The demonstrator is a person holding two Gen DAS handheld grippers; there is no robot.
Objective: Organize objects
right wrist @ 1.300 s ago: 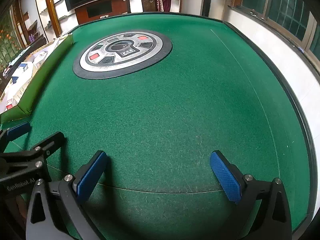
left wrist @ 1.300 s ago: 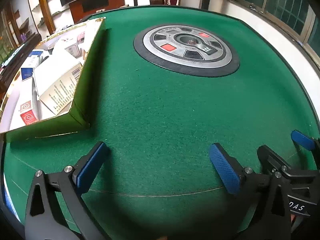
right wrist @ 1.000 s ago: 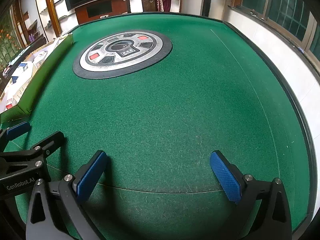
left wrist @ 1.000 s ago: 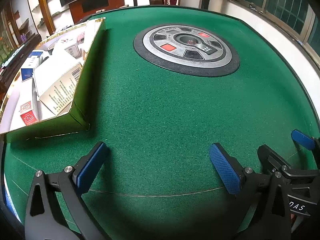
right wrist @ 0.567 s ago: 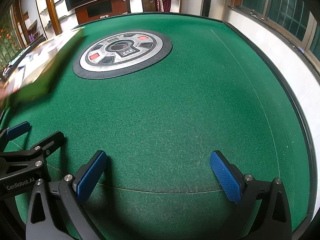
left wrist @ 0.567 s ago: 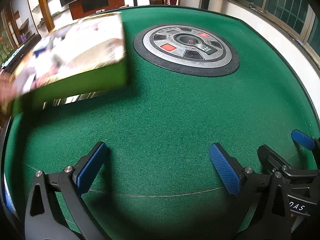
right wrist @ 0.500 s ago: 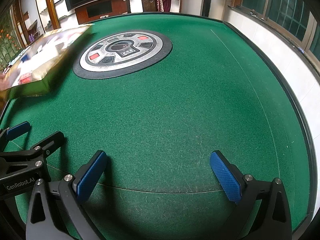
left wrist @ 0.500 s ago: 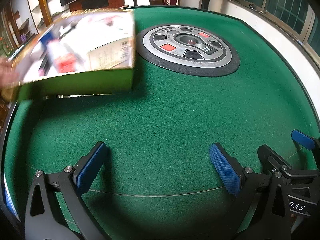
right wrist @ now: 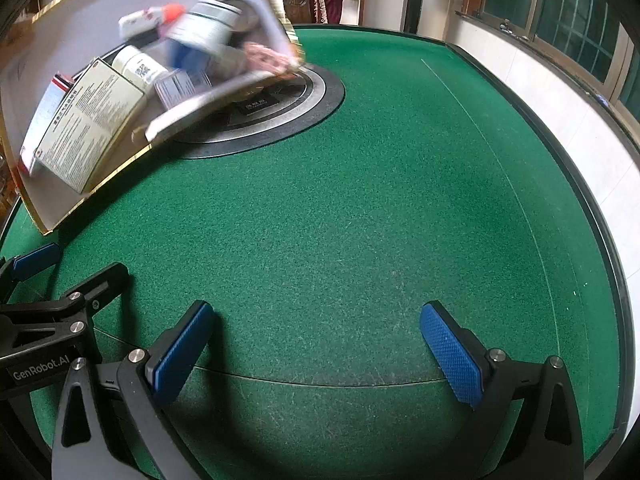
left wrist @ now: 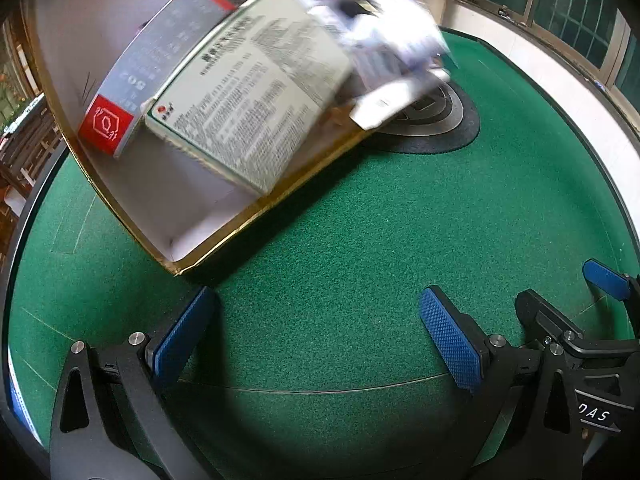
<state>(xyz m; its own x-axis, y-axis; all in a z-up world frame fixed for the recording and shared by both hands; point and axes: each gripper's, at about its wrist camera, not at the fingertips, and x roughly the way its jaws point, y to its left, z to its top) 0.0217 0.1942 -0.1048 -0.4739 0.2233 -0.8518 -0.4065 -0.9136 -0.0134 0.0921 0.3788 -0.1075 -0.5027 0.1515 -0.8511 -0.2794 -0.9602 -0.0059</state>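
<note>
A shallow gold-rimmed box [left wrist: 224, 236] with a white inside is tipped up steeply over the green felt table [left wrist: 360, 240], its low corner near the felt. In it slide a large white printed carton [left wrist: 248, 108], a grey carton with a red end [left wrist: 120, 108] and several blurred small packs. In the right wrist view the box [right wrist: 100, 184] also shows a white bottle [right wrist: 138, 66] and a banded jar [right wrist: 208, 24]; a hand [right wrist: 266, 54] grips its far edge. My left gripper [left wrist: 316, 320] and right gripper [right wrist: 316, 320] rest open and empty near the front.
A round grey and black control panel [right wrist: 288, 108] sits in the table's middle, partly under the tilted box. The table has a raised dark rim [right wrist: 600, 216]. A tiled ledge and windows lie to the right, a cabinet and shelves at the back.
The box was lifted from the table's left edge, swung toward the middle and tipped up, so its contents slide down. Neither gripper has moved.
</note>
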